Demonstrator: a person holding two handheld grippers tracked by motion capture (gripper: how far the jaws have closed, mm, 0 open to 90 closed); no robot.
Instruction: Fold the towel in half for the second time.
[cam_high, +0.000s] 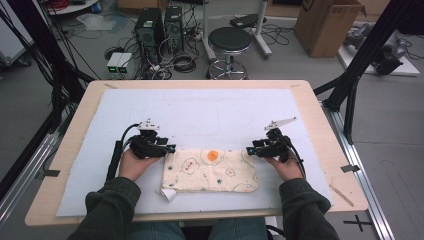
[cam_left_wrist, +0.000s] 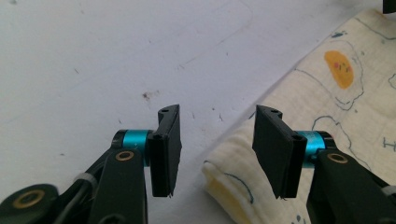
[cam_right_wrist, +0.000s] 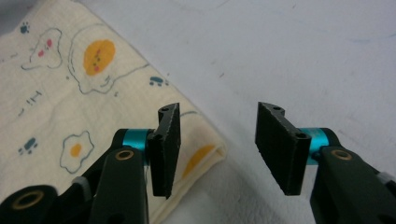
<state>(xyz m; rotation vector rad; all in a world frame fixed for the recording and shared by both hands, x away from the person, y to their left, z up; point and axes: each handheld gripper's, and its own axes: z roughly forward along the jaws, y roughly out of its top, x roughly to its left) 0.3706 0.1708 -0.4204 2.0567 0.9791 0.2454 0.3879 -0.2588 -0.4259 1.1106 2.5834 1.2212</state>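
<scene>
Pale wooden table (cam_high: 60, 192) under a white foam mat (cam_high: 200, 110); cream folded cloth printed with fried eggs (cam_high: 210, 171) at the mat's near edge. Left gripper (cam_high: 171, 148) and right gripper (cam_high: 251, 150) flank its far corners, jaws parted, empty. Beyond: black round stool (cam_high: 229, 40), computer towers (cam_high: 157, 27), cardboard box (cam_high: 327, 25), grey floor (cam_high: 25, 105).

The folded cloth (cam_left_wrist: 327, 121) runs off the frame edge in both gripper views, its small prints unreadable from above.
</scene>
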